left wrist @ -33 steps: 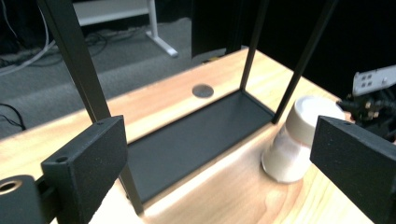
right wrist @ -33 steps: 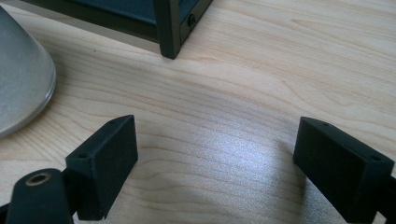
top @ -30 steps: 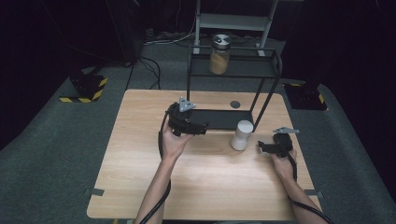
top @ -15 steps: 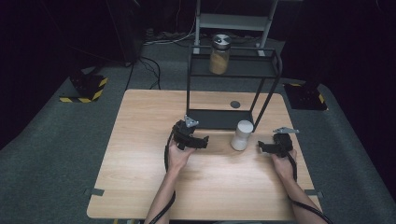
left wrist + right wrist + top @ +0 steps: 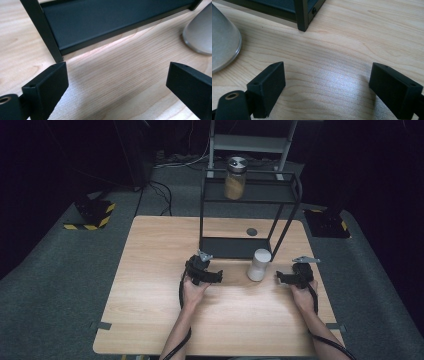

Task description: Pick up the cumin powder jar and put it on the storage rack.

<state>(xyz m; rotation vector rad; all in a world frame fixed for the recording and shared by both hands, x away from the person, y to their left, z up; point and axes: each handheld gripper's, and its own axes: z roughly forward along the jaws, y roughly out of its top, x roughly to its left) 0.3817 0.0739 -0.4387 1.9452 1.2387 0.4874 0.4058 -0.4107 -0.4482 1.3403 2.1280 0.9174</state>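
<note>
My left gripper [image 5: 212, 276] has dropped to the table at frame centre, jaws apart and empty like my right gripper's [image 5: 282, 278], the white jar [image 5: 259, 265] standing between them, ungrabbed.

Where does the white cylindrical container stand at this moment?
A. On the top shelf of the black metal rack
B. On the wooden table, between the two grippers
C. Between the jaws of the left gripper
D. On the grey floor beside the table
B: the white cylindrical container stands on the wooden table, with the left gripper and the right gripper at either side, apart from it.
</note>
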